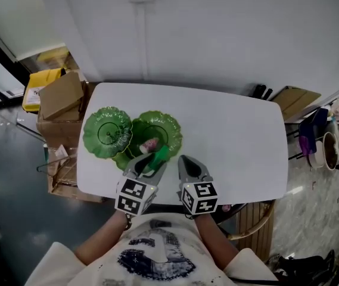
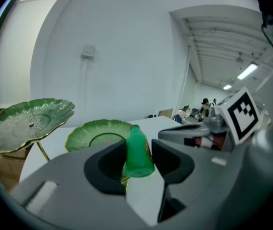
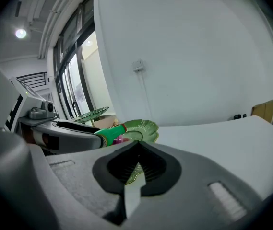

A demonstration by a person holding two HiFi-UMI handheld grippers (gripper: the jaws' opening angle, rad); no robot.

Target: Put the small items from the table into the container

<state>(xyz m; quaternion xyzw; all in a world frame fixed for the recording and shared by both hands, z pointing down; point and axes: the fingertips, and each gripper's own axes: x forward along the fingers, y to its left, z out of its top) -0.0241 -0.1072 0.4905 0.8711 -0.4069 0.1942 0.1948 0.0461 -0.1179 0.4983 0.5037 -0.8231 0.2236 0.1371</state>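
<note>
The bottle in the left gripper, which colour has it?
The bottle is green; the left gripper view shows it best.

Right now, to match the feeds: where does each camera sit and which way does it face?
Head view: on the person's head, looking steeply down at the white table; forearms, left claw and right claw show.
Left gripper view: on the left claw, looking along jaws shut on a small green plastic bottle toward green leaf-shaped dishes; right claw at right.
Right gripper view: on the right claw, jaws shut empty, facing the dishes; left claw at left.
All three share bottle and dishes.
</note>
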